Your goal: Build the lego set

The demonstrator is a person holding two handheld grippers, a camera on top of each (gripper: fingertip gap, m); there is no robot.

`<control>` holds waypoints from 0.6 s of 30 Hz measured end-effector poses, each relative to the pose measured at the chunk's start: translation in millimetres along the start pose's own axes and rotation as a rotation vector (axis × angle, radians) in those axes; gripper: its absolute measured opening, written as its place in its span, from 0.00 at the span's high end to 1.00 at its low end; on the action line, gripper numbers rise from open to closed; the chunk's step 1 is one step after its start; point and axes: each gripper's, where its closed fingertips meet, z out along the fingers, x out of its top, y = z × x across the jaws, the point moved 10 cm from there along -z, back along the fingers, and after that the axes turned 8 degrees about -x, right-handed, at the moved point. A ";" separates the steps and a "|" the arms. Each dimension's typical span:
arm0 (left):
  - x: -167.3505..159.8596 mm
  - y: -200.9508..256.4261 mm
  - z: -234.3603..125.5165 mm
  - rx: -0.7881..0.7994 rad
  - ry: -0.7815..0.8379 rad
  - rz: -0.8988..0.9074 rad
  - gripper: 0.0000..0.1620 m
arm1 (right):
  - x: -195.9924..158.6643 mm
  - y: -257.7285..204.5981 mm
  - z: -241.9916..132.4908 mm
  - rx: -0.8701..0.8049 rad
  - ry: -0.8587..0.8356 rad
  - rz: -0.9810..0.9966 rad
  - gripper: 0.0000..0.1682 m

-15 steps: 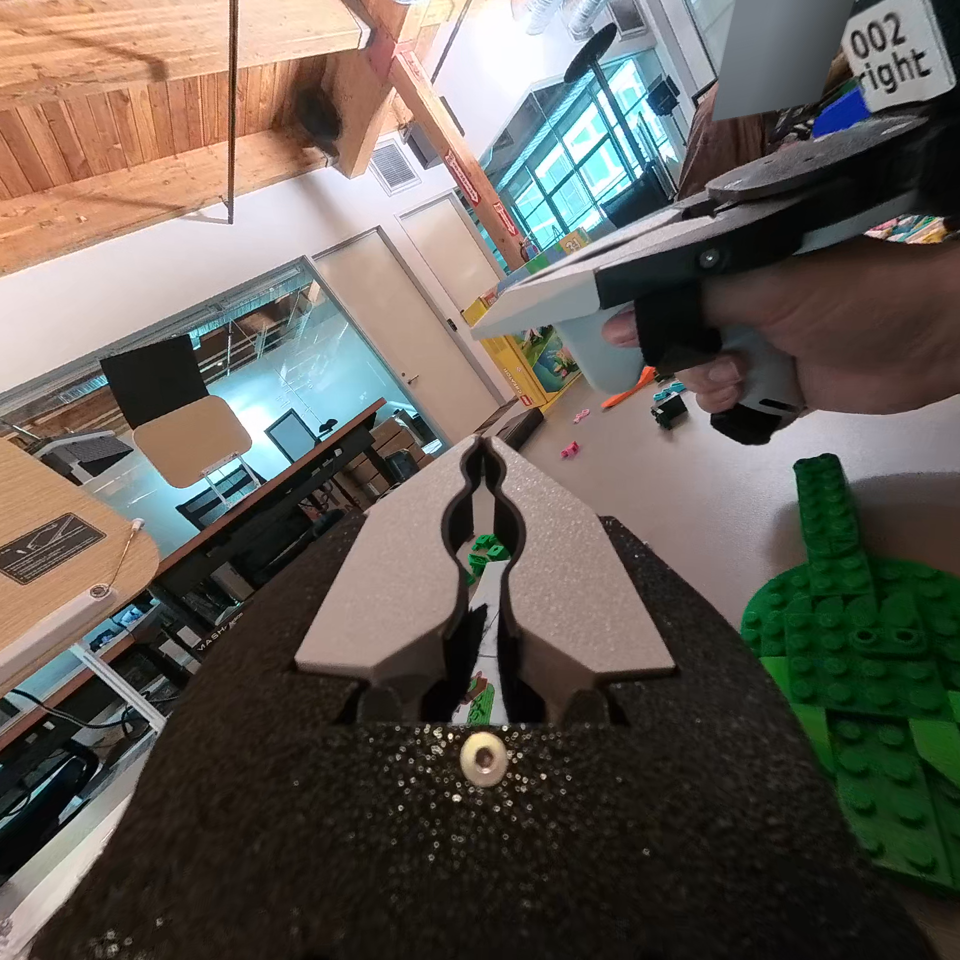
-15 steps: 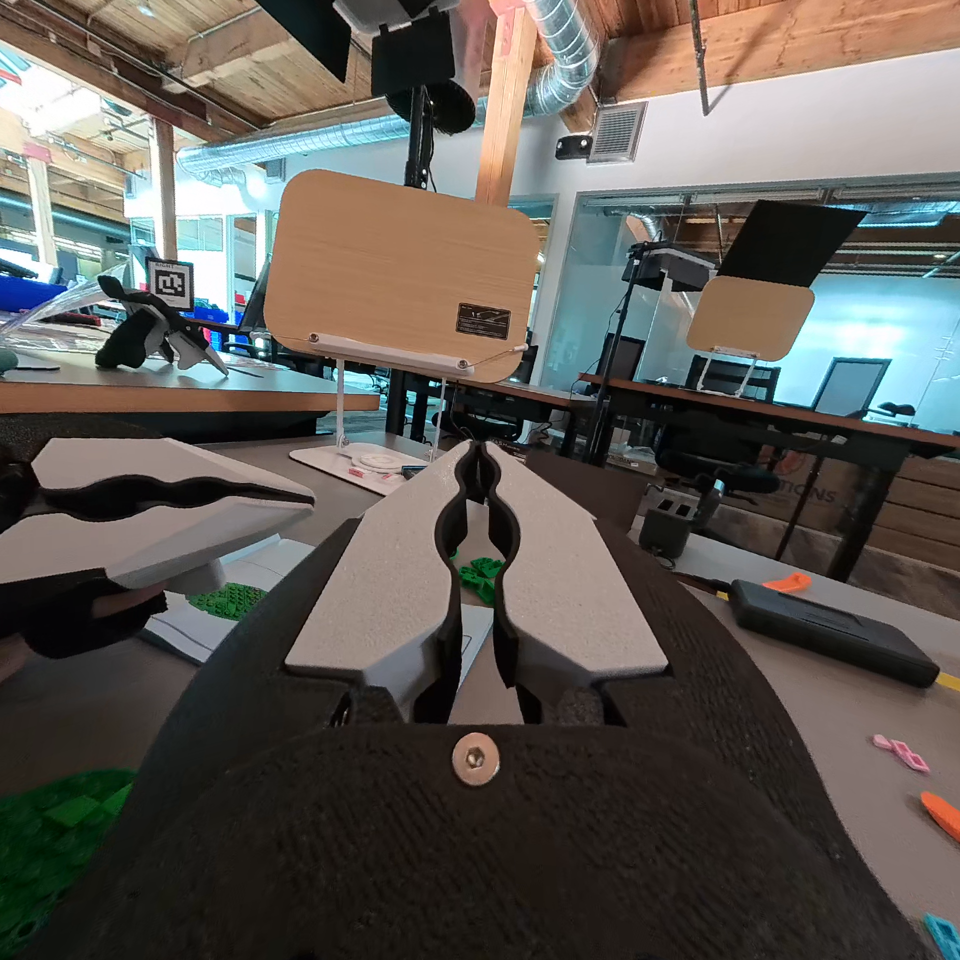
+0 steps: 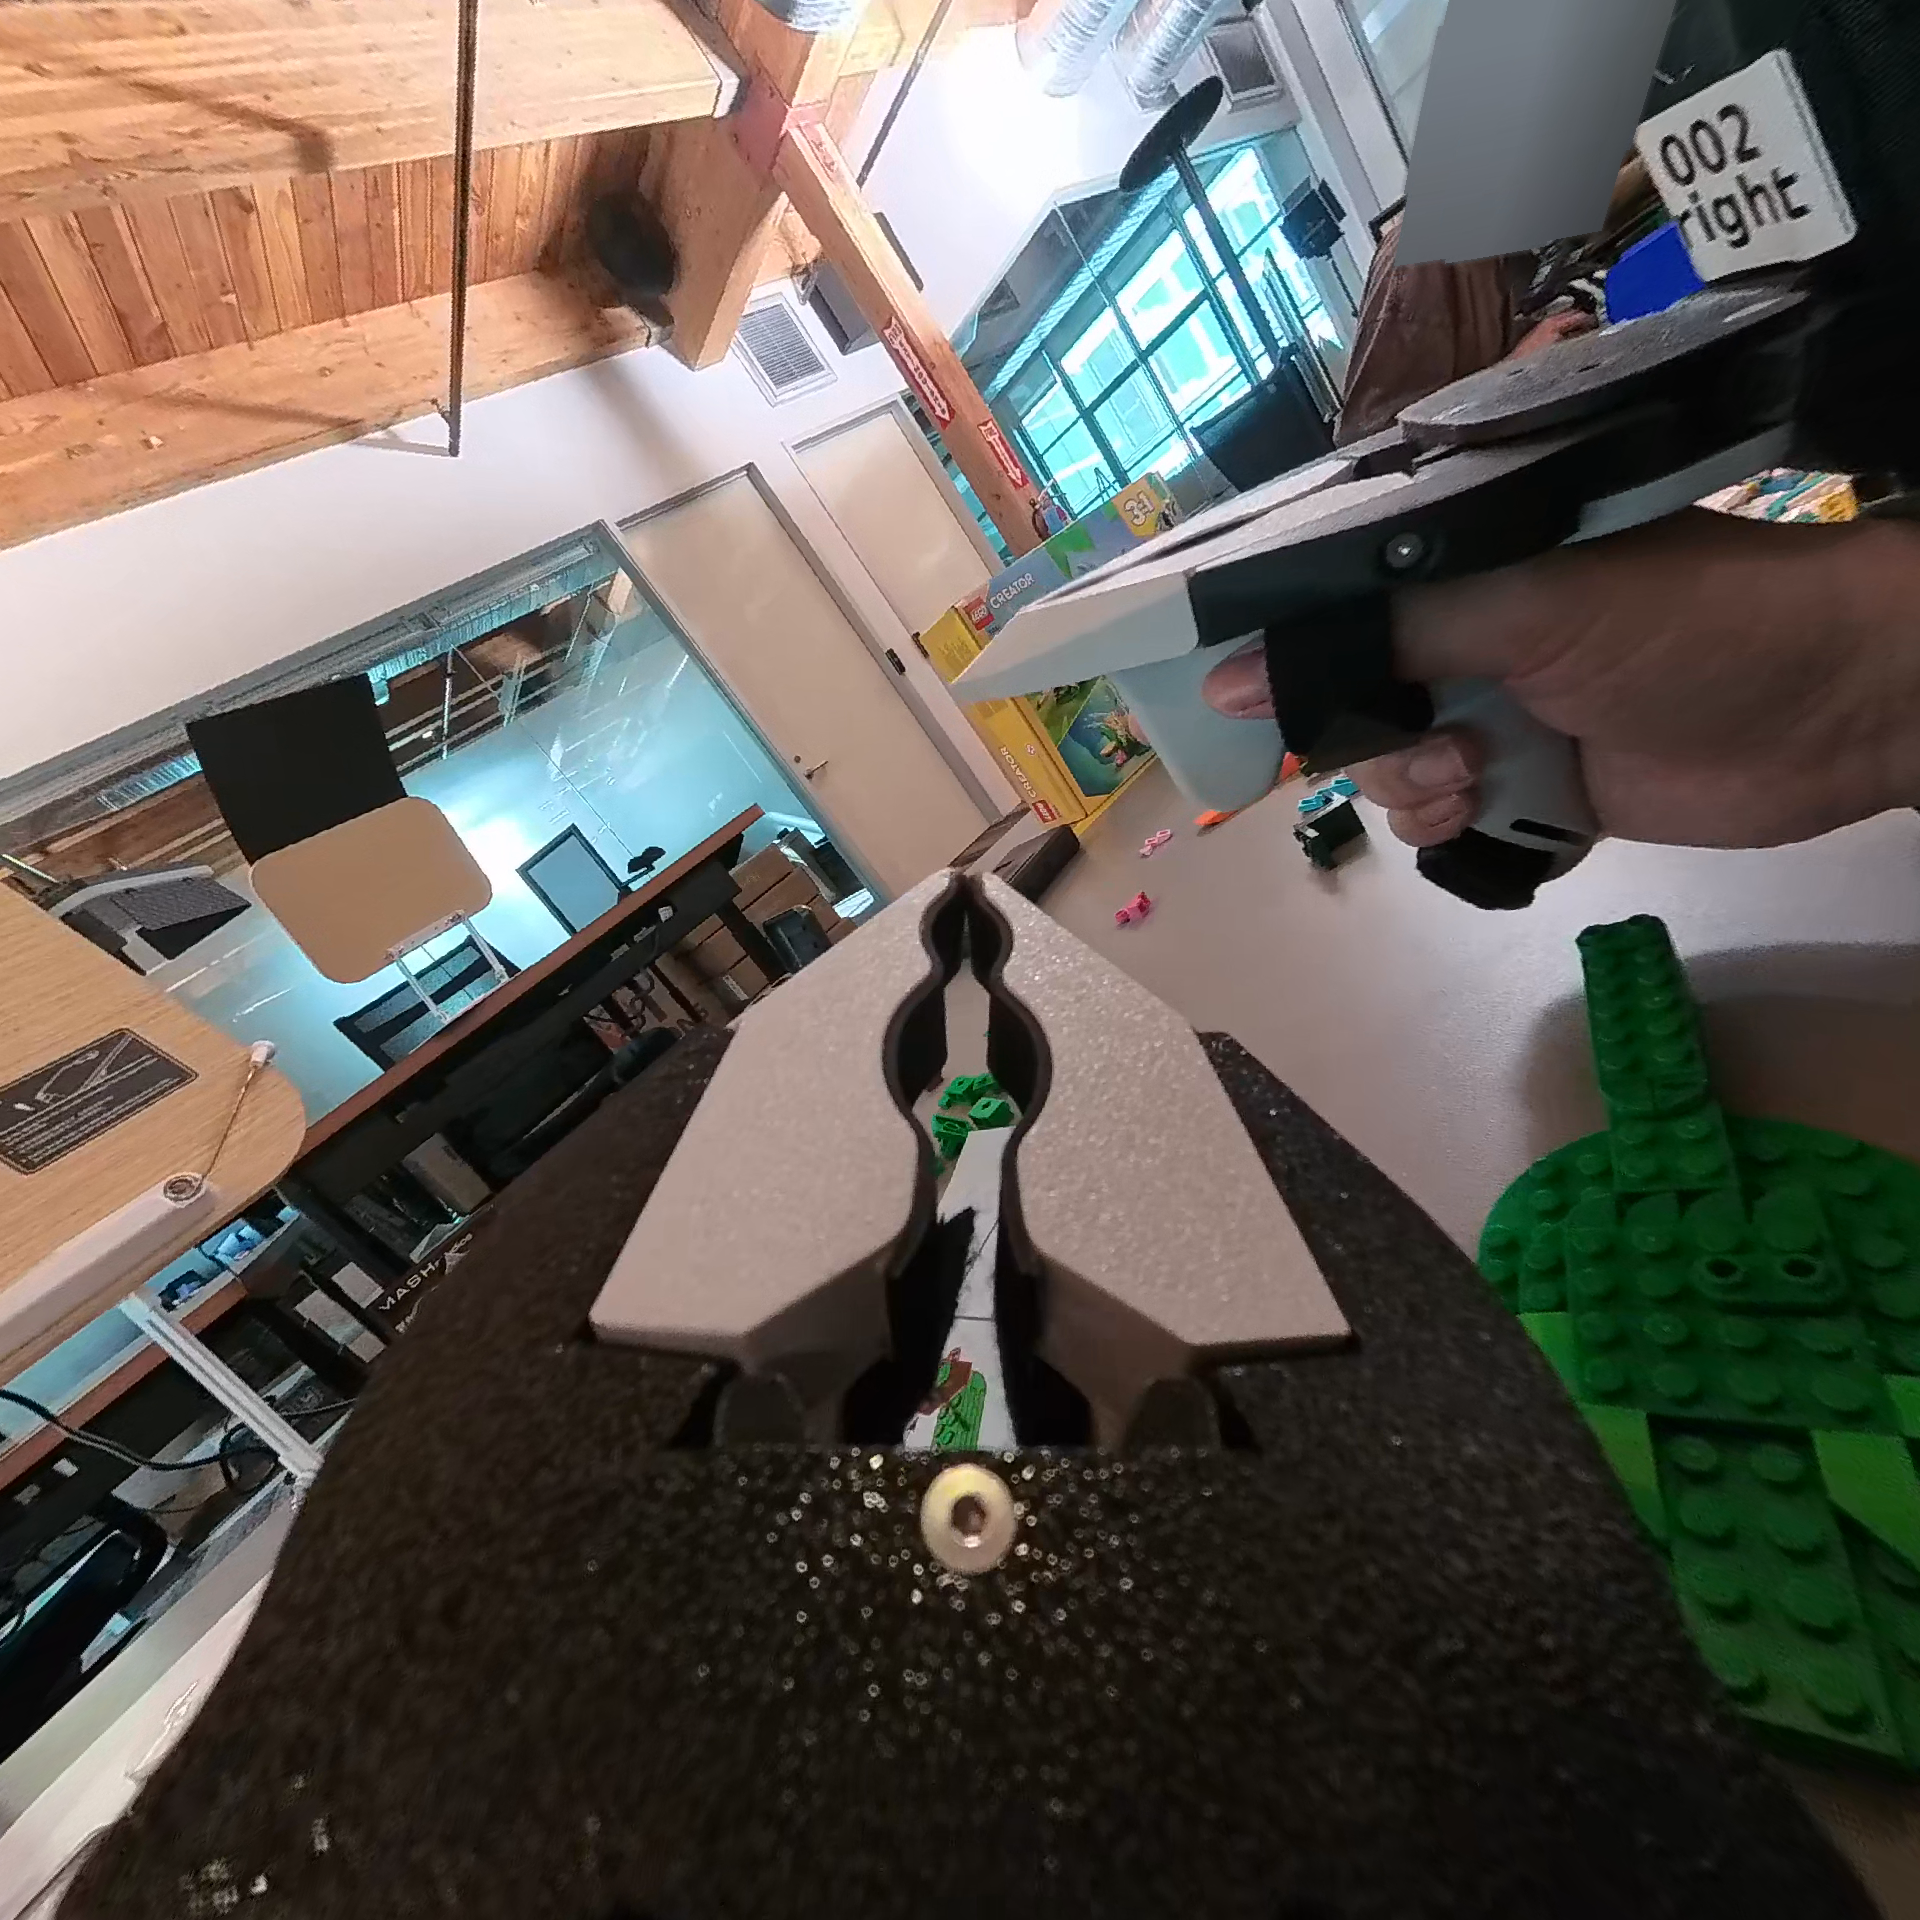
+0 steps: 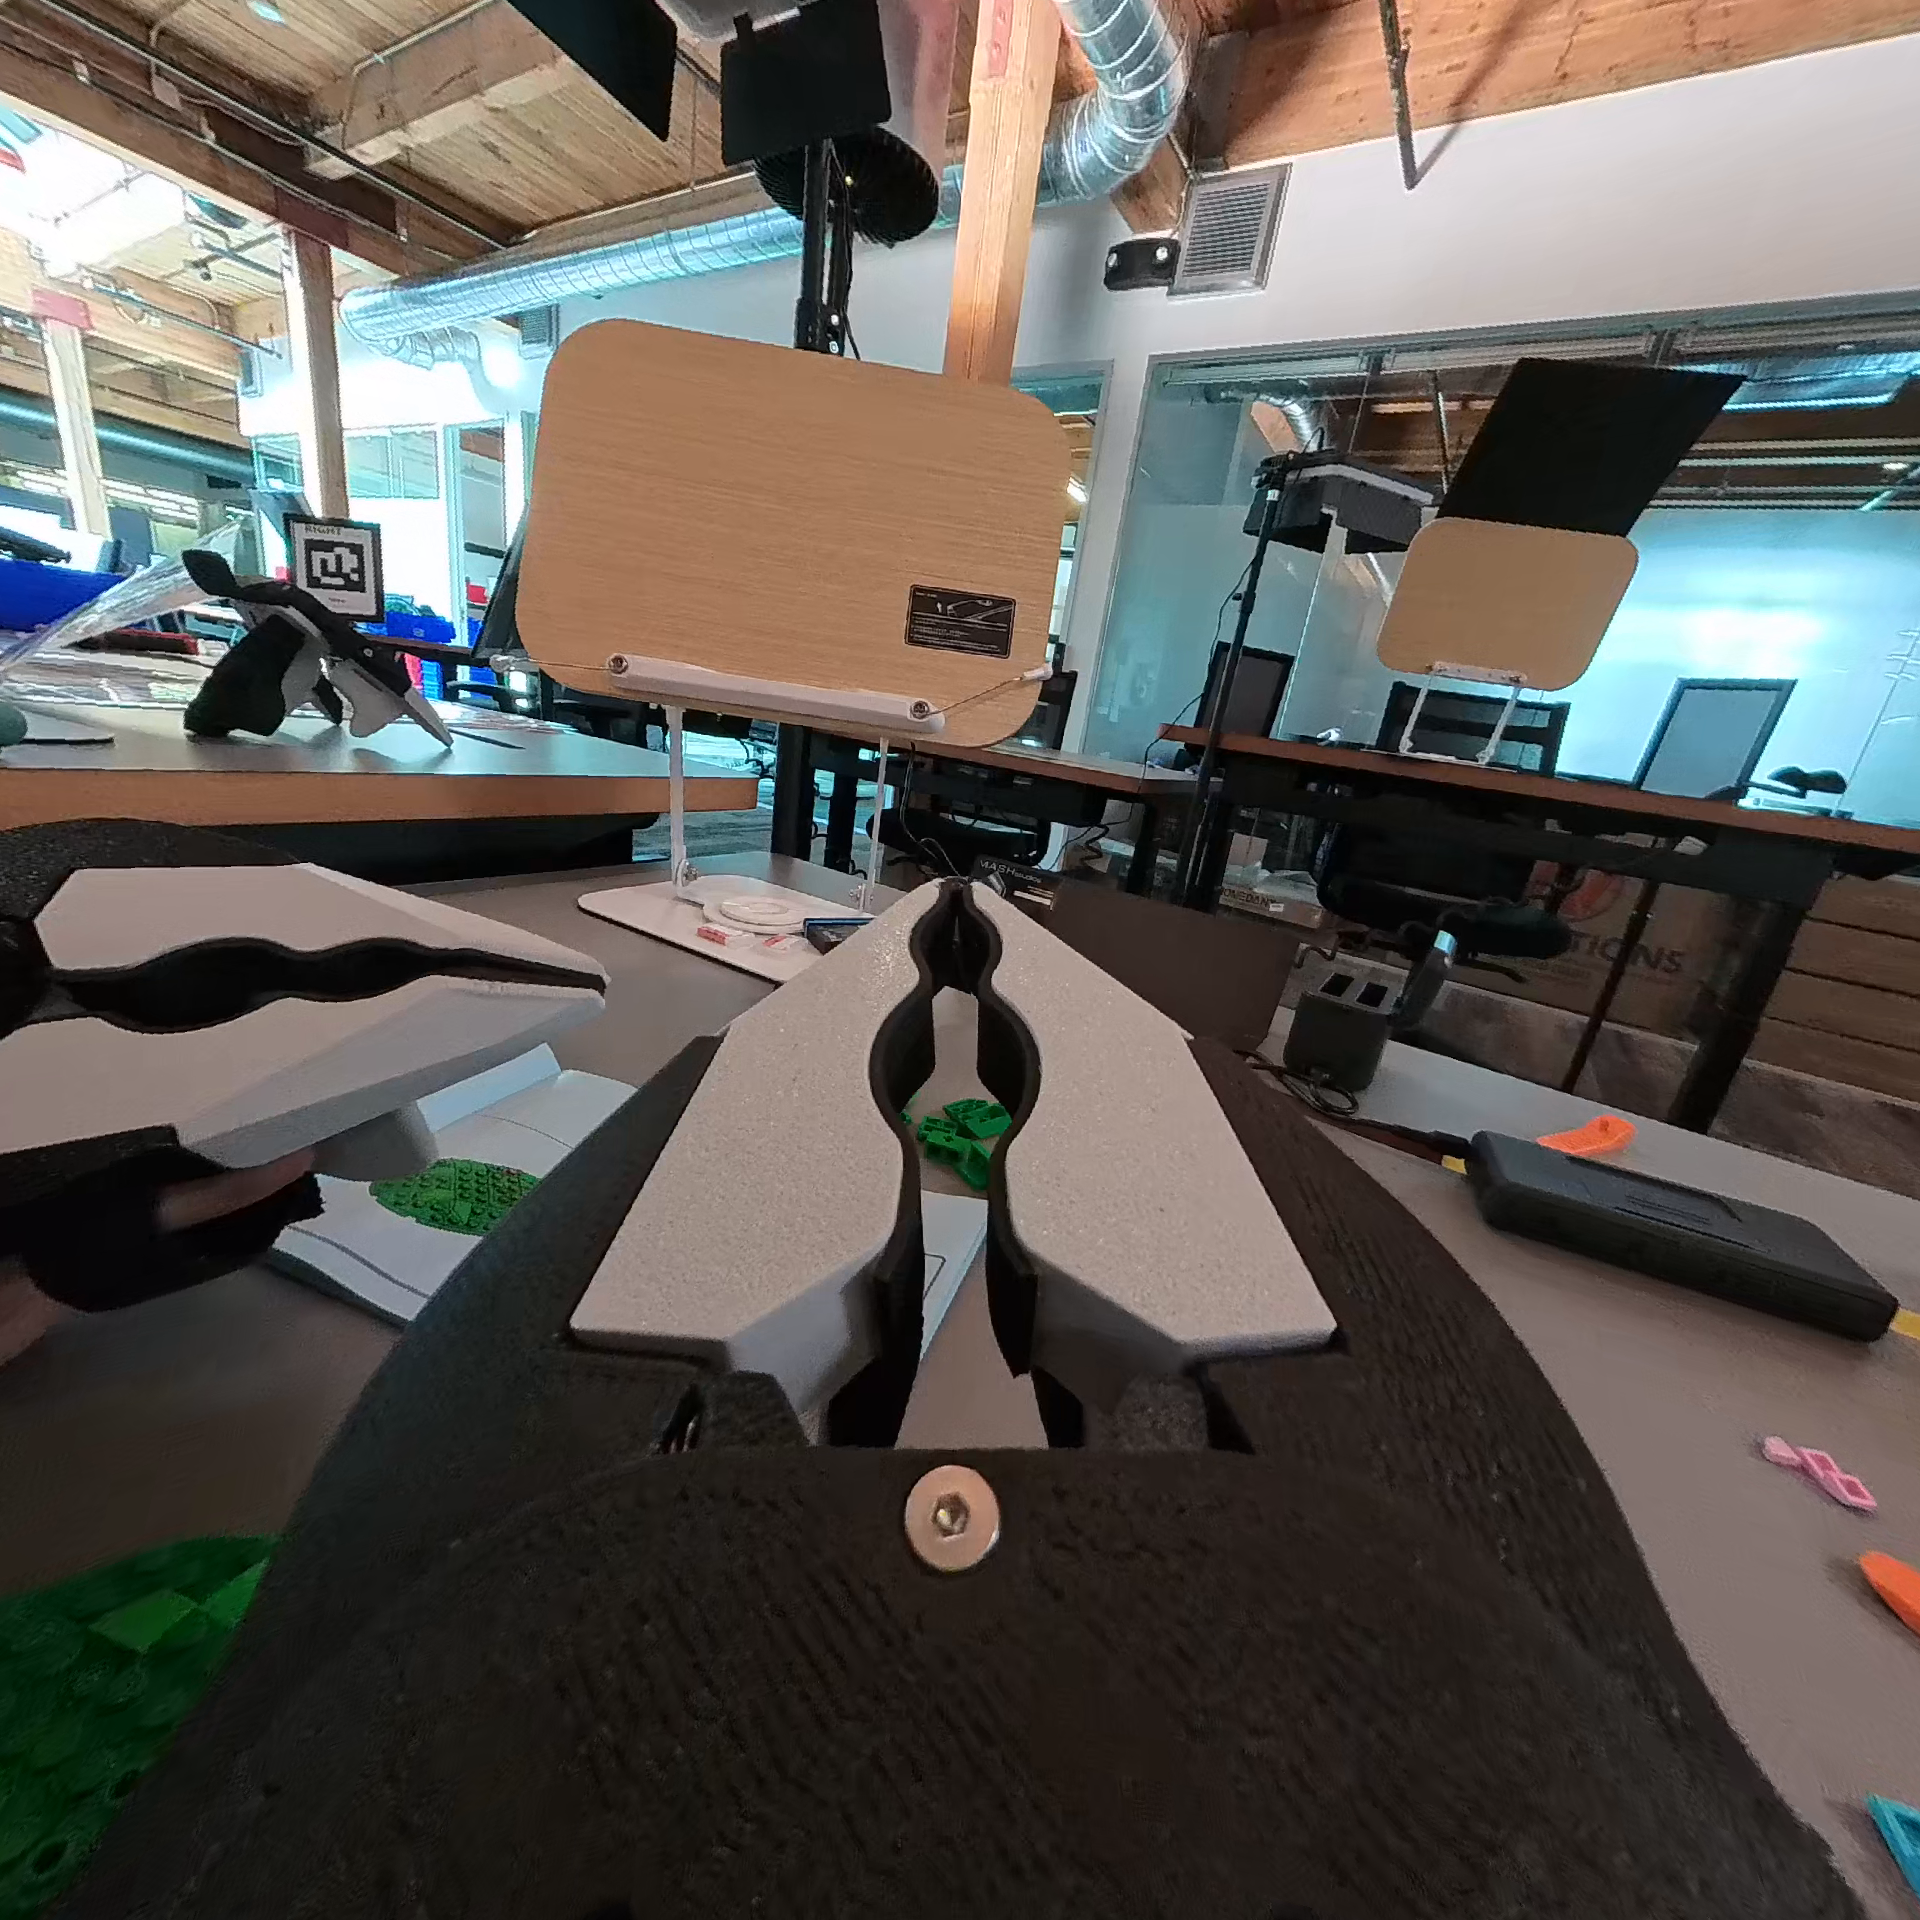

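Note:
A flat assembly of green Lego plates [image 3: 1714,1299] lies on the grey table to the right of my left gripper; its edge also shows at the bottom left of the right wrist view [image 4: 94,1662]. My left gripper [image 3: 961,883] is shut and empty, held above the table. My right gripper [image 4: 951,888] is shut and empty too. A hand holds it at the upper right of the left wrist view [image 3: 966,686]. Several small loose green pieces [image 4: 961,1127] lie on an open instruction booklet [image 4: 416,1236] ahead of both grippers. The left gripper [image 4: 597,982] shows at the left.
A wooden book stand [image 4: 790,530] rises at the table's far side. A black power bank [image 4: 1683,1236] lies to the right, with an orange piece [image 4: 1584,1132], a pink piece [image 4: 1818,1470] and a teal piece [image 4: 1896,1839] scattered nearby. A Lego box [image 3: 1049,665] stands at the far edge. About 7 cm separates my left fingertips from my right. My right gripper's tips are some 25 cm from the teal piece [image 4: 1896,1839].

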 end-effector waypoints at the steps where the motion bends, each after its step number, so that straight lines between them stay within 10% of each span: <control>1: 0.1 0.1 0.0 -0.002 0.000 0.000 1.00 | -0.2 0.0 0.1 0.000 -0.001 0.001 1.00; 18: -0.1 -0.3 0.1 -0.004 -0.001 -0.005 1.00 | 13.4 13.6 -8.1 0.053 -0.040 0.016 0.99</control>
